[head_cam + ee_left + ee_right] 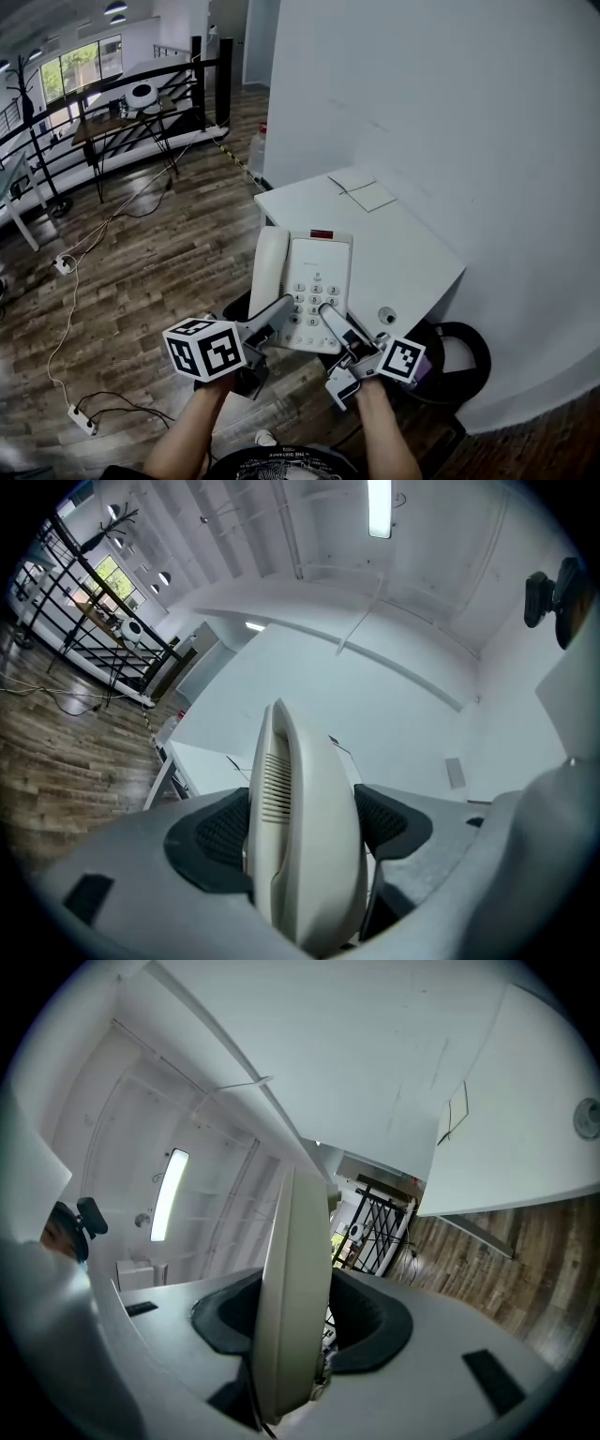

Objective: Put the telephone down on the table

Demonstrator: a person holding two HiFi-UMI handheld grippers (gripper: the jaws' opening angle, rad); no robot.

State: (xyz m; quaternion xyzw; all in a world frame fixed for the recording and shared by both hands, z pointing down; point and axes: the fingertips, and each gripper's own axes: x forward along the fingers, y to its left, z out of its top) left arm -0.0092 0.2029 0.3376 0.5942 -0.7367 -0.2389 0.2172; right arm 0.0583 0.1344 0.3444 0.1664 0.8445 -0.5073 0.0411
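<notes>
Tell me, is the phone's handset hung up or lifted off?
Hung up: the handset lies in its cradle along the left side of the telephone.

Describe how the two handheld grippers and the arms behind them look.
The left gripper and right gripper are light grey plastic with long angled fingers and black textured pads. Each carries a white cube printed with black square markers. No cables show on them. The forearms are bare of sleeves; a dark printed top shows below.

Left claw (pixel 279 317) and right claw (pixel 335 323), side by side, both clamp the telephone (pixel 317 267).
</notes>
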